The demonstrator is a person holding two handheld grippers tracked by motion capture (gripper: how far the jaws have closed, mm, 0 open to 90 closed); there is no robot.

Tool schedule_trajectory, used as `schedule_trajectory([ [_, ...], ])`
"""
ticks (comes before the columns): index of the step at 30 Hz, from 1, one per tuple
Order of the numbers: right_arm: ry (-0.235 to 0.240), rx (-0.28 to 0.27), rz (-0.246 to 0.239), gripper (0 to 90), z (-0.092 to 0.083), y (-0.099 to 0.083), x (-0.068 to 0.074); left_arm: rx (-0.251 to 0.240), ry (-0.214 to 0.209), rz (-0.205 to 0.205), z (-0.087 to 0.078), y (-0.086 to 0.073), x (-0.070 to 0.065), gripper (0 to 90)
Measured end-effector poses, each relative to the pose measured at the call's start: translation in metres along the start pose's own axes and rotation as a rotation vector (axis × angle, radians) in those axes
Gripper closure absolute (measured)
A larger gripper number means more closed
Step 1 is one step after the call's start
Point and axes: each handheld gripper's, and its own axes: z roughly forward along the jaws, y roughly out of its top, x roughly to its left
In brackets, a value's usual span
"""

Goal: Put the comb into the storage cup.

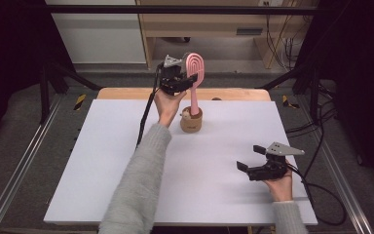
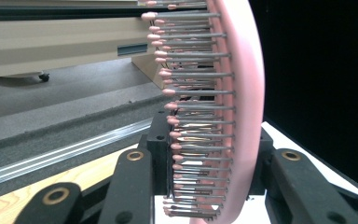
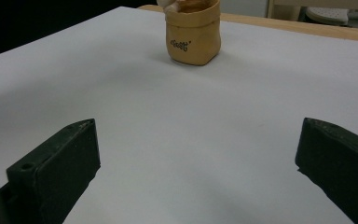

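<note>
**Brush held upright above the cup**

Your right tool (image 1: 250,158) sits low at the lower right of the high view, its jaws spread wide with nothing between them, over the white counter (image 1: 102,161). Farther back, near upper centre, your left tool (image 1: 182,83) clamps the pink hairbrush (image 1: 195,73), upright, handle reaching down into the tan cup (image 1: 191,122).

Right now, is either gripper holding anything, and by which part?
The left gripper clamps the pink hairbrush across its bristled head; the right gripper is open, holding nothing.
</note>
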Motion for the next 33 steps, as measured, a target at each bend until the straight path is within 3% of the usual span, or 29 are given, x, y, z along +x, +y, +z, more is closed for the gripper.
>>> schedule_trajectory([
  [16,0.0,-0.001,-0.002,0.3,0.0,0.0,0.0,0.012,-0.001,0.022,0.004,-0.007,-0.001,63.6],
  [33,0.002,-0.001,-0.001,0.3,0.0,0.0,0.0,0.036,-0.001,0.014,0.012,-0.024,0.002,63.7],
])
